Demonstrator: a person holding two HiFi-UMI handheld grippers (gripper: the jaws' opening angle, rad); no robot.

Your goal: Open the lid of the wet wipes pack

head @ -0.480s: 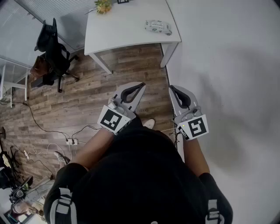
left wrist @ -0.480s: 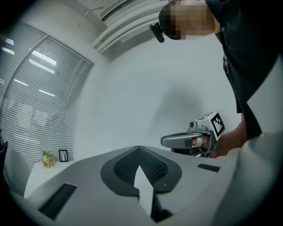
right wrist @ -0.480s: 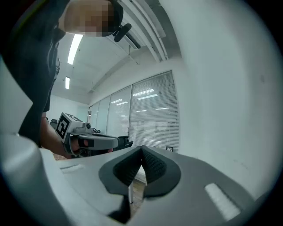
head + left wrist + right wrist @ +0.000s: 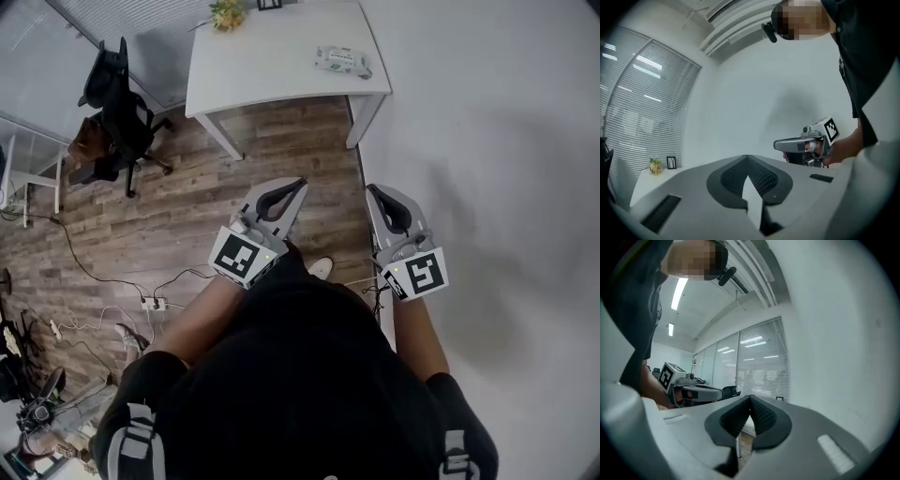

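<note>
The wet wipes pack (image 4: 343,61) lies flat near the right end of the white table (image 4: 262,66), far ahead of both grippers. My left gripper (image 4: 298,185) is held level in front of my body over the wooden floor, shut with nothing in it. My right gripper (image 4: 373,192) hangs beside it close to the white wall, also shut and empty. In the left gripper view the jaw tips (image 4: 747,157) meet, and the right gripper (image 4: 806,143) shows at the right. In the right gripper view the tips (image 4: 750,397) meet, with the left gripper (image 4: 689,391) at the left.
A small plant (image 4: 221,13) and a picture frame (image 4: 267,4) stand at the table's far edge. A black office chair (image 4: 117,108) is at the left. Cables and a power strip (image 4: 150,303) lie on the floor. A white wall (image 4: 487,141) runs along the right.
The table and the pack sit slightly lower and to the right in the head view. Both grippers keep the same pose, shut.
</note>
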